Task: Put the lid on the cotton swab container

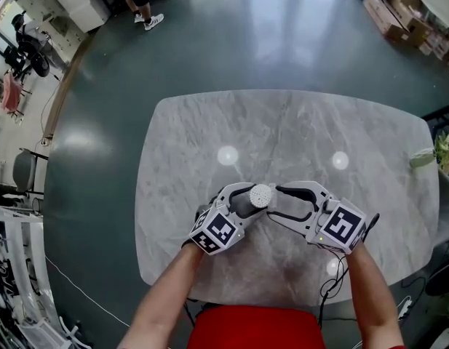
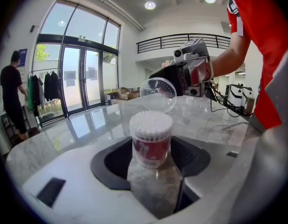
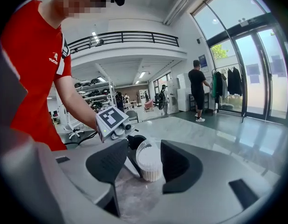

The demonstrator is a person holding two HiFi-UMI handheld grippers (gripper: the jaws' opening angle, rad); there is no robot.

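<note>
The cotton swab container (image 2: pixel 151 143), clear with a red label and packed with white swabs, stands upright on the marble table (image 1: pixel 209 137). My left gripper (image 2: pixel 152 155) is shut on it, with a black pad against each side. In the head view the container's white top (image 1: pixel 260 195) shows between the two grippers. The clear round lid (image 2: pixel 158 94) is held just beyond the container with my right gripper (image 2: pixel 174 85) shut on it. In the right gripper view the lid (image 3: pixel 149 158) sits between the right gripper's (image 3: pixel 144 166) black pads, the white swabs showing through it.
A cable (image 2: pixel 223 125) lies on the table toward the right. A plant (image 1: pixel 446 151) hangs over the table's right edge. A person (image 2: pixel 13 92) stands by the glass doors near a clothes rack (image 2: pixel 45 85). The table's front edge is close to my body.
</note>
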